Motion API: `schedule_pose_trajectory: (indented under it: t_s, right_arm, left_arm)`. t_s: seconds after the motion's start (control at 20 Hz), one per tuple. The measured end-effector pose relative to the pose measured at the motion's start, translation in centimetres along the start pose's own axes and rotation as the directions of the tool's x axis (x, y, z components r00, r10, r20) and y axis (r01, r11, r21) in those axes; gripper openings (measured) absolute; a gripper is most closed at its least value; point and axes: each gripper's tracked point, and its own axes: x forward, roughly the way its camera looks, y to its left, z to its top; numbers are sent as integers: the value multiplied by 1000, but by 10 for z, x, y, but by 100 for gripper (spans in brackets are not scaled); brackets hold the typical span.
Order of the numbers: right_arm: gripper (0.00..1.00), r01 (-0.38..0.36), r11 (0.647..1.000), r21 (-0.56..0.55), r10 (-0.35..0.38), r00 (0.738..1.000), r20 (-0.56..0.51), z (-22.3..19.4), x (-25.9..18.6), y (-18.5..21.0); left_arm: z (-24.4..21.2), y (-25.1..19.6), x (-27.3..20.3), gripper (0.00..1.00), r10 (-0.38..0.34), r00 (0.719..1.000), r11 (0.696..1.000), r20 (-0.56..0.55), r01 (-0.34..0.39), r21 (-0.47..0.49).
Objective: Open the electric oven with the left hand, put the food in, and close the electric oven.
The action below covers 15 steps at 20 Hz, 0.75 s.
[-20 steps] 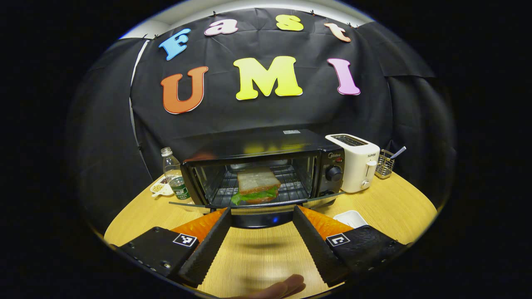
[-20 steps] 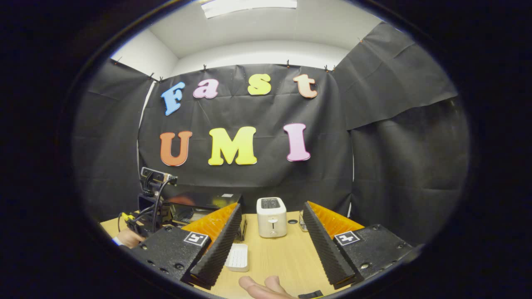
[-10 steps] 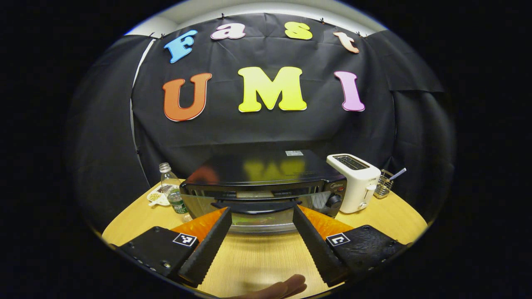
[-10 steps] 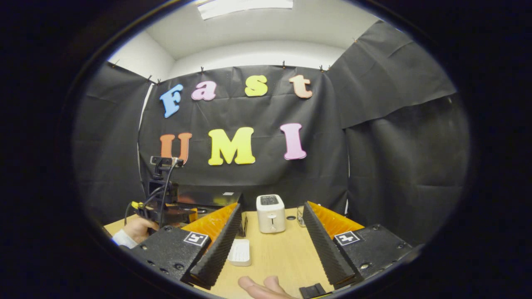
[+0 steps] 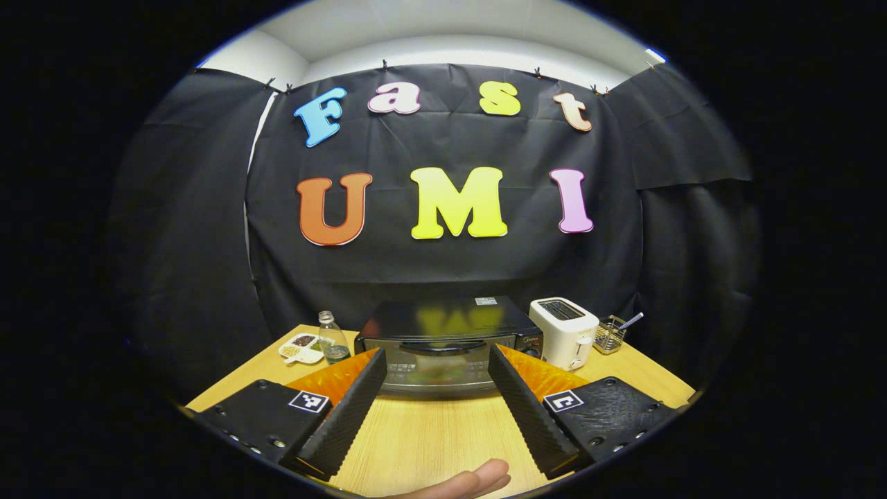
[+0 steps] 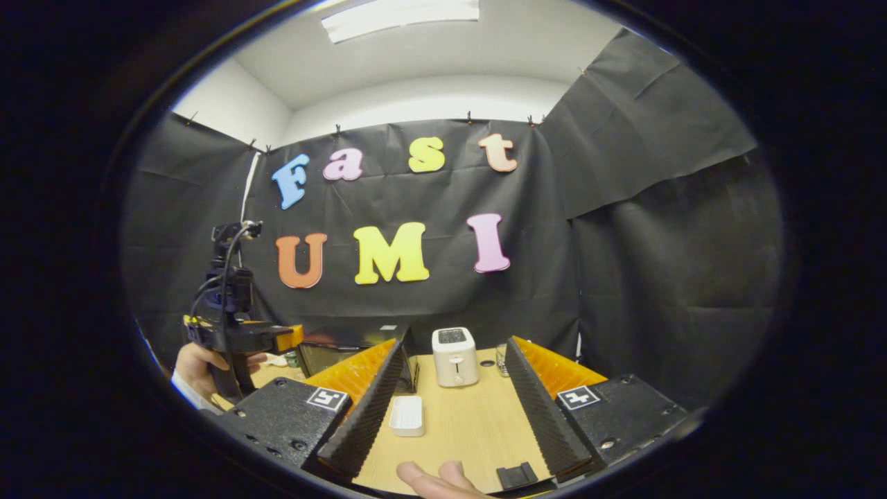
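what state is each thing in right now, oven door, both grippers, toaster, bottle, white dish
electric oven: door shut, food dimly visible behind the glass
left gripper: open, holding nothing, clear of the oven
right gripper: open, holding nothing, over the table
toaster: upright, slots look empty
bottle: upright, left of the oven, cap cannot be made out
white dish: empty, flat on the table

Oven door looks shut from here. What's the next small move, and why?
Probably just rest the left tool on the table and stop: the oven door sits upright and closed, both tools are open and hold nothing.
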Motion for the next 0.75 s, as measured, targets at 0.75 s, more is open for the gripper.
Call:
schedule_pose_trajectory:
  t_s: [0.75]
  right_arm:
    - [87,-79,996,-51,81,996,36,-2,-16,42]
  left_arm:
    - [4,-1,-176,97,46,990,999,133,-47,0]
